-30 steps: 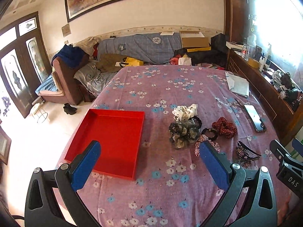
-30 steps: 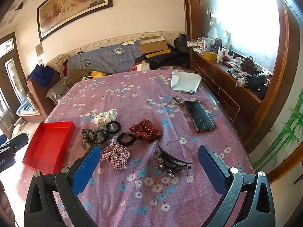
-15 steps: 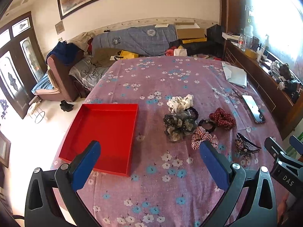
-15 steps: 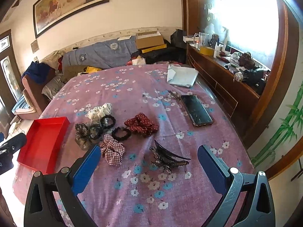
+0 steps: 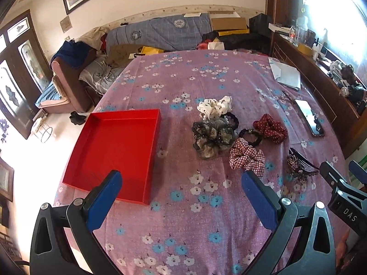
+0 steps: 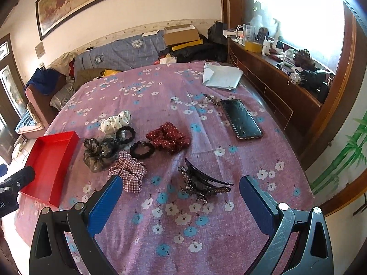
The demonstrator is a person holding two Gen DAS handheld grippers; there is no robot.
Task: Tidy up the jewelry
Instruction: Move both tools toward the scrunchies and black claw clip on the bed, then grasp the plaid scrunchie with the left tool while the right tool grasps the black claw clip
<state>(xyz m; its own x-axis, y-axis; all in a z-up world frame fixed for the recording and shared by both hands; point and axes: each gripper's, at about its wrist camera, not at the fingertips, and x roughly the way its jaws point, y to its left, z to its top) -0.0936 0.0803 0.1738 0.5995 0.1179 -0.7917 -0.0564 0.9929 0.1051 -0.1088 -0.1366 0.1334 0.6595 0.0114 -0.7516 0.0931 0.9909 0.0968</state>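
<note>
Red tray: shallow, square, open and empty, flat on the flowered purple cloth; the landmark for the rest.
White dotted scrunchie: right of the tray, farthest of the cluster.
Sheer grey-black scrunchie: nearest the tray's right side, ruffled, touching the white one.
Black hair ties: one beside the white scrunchie, one just beyond the plaid scrunchie.
Dark red dotted scrunchie: farther right of the tray, past the black ties.
Red-white plaid scrunchie: right of the tray, near side of the cluster.
Dark jewelled hair claw: farthest right from the tray, lying on its side, apart from the scrunchies.
</note>
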